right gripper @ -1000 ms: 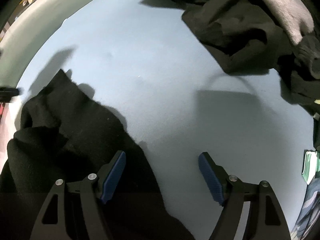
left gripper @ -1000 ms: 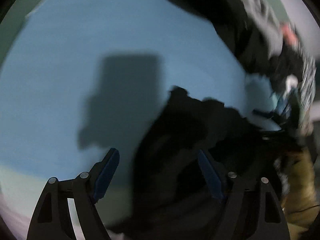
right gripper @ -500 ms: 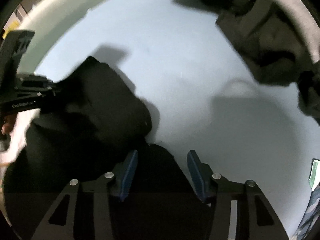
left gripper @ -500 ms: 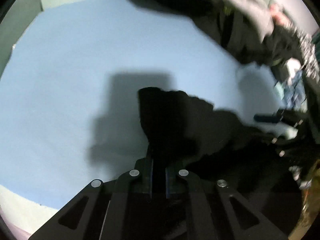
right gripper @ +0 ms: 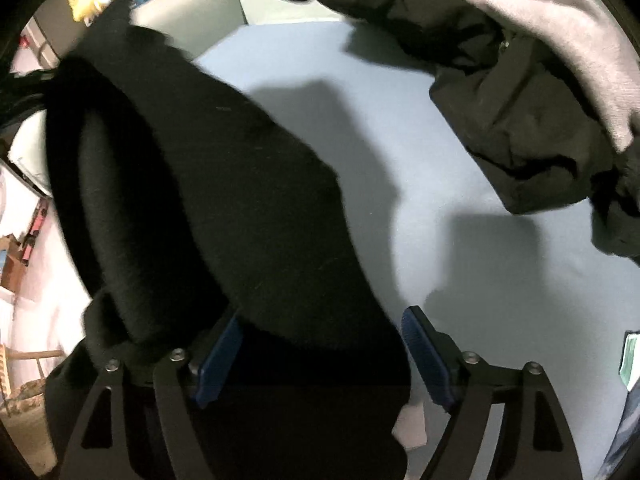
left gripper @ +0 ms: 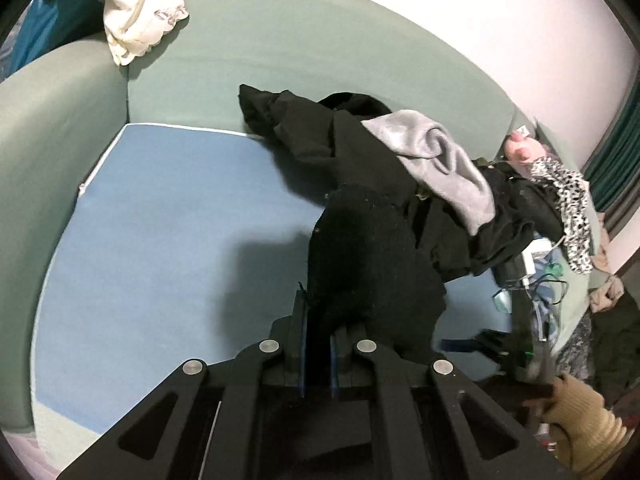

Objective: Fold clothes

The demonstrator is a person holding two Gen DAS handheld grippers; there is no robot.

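Work surface was a flat light-blue mattress pad (left gripper: pixel 160 216), bordered at the back and left by a sage-green padded surround (left gripper: pixel 280 48) under a plain white wall (left gripper: pixel 500 20). A heap of dark crumpled garments (left gripper: pixel 360 140) lay at the far right of the pad, topped by a grey fleece piece (left gripper: pixel 440 156), with a leopard-print cloth (left gripper: pixel 568 200) beside it. A cream printed cloth (left gripper: pixel 136 4) was draped over the surround's top left corner. The black fleece garment (left gripper: pixel 368 264) being folded hung raised above the pad, casting a shadow on it. Left gripper (left gripper: pixel 318 344) was clamped together on an edge of that garment. Right gripper (right gripper: pixel 324 348) had its jaws opening, with garment fabric lying loosely between the blue pads (right gripper: pixel 424 356), not pinched.
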